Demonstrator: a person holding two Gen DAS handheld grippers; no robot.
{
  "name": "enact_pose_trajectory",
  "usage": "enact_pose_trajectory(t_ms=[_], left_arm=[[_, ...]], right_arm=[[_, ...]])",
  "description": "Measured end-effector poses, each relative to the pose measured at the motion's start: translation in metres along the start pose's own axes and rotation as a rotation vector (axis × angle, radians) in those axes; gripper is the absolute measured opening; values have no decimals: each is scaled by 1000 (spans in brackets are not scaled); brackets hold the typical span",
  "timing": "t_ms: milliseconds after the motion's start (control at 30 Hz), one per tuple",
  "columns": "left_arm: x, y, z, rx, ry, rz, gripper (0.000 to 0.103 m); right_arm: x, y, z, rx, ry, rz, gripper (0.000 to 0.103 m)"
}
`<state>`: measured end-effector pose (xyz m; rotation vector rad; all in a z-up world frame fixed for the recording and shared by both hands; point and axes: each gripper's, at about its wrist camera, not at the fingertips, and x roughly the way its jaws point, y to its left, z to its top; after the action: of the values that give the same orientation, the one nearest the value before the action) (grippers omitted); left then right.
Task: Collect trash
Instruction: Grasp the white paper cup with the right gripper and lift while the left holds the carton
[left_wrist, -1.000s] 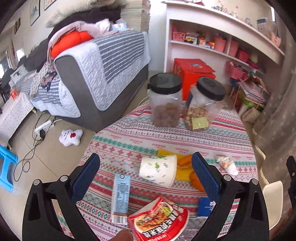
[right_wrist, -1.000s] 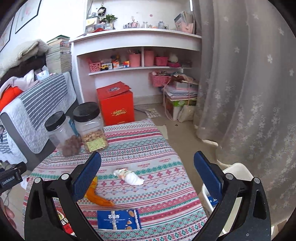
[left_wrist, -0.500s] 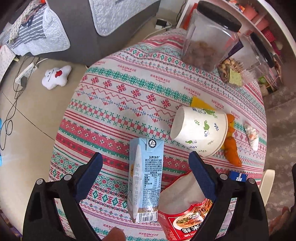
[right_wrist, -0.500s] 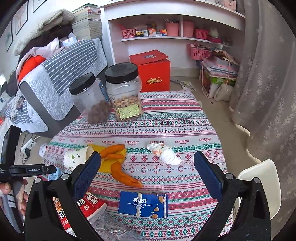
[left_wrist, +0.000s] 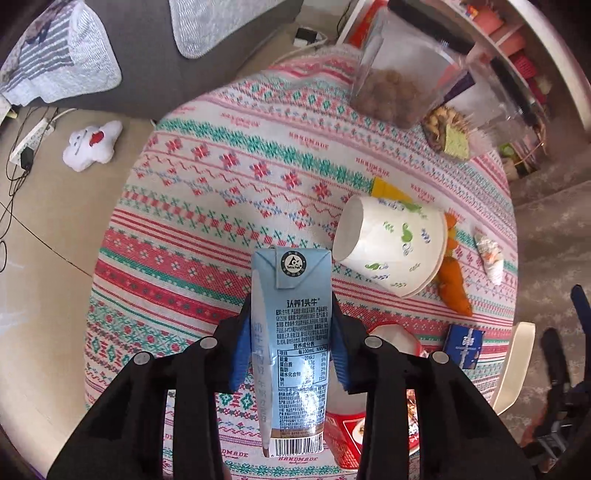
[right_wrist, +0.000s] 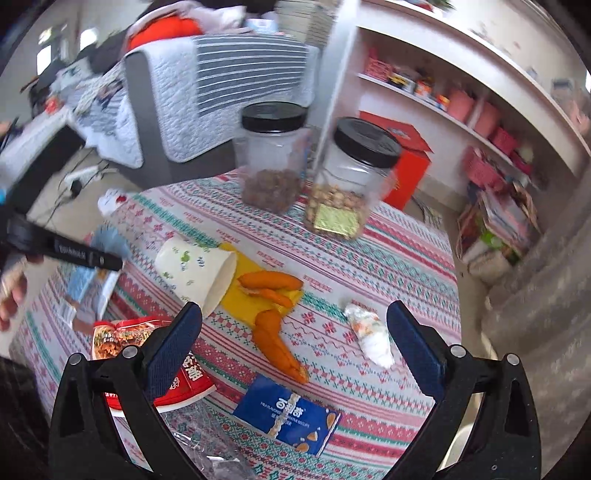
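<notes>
My left gripper (left_wrist: 291, 328) grips a light blue milk carton (left_wrist: 291, 350) at the centre bottom of the left wrist view, its blue pads pressed against the carton's two long sides. The carton's printed label faces the camera, with the barcode end toward the lower edge. Whether the carton is lifted off the patterned tablecloth (left_wrist: 221, 184) or resting on it, I cannot tell.

Just right of the carton's top end, a white paper cup (left_wrist: 391, 247) with green print lies on its side, its open mouth facing left. Orange peels (left_wrist: 456, 288) lie against its right side, and a crumpled white wrapper (left_wrist: 489, 254) sits further right. A red snack bag (left_wrist: 347, 439) lies at the lower right beside the carton, and a blue biscuit box (left_wrist: 463, 345) lies near the table's right edge.

My right gripper (right_wrist: 295, 343) hangs wide apart over the table in the lower half of the right wrist view, holding nothing. Two clear jars (right_wrist: 273, 155) with black lids stand at the far side.
</notes>
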<state>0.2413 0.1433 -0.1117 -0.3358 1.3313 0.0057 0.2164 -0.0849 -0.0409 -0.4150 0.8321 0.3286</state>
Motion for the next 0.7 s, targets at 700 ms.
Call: enact_pose_trajectory(t_ms=[700], left_arm=[[-81,74,29,-198,-216,-125,37]], right_arm=[[170,145,67,-631,587,244,84]])
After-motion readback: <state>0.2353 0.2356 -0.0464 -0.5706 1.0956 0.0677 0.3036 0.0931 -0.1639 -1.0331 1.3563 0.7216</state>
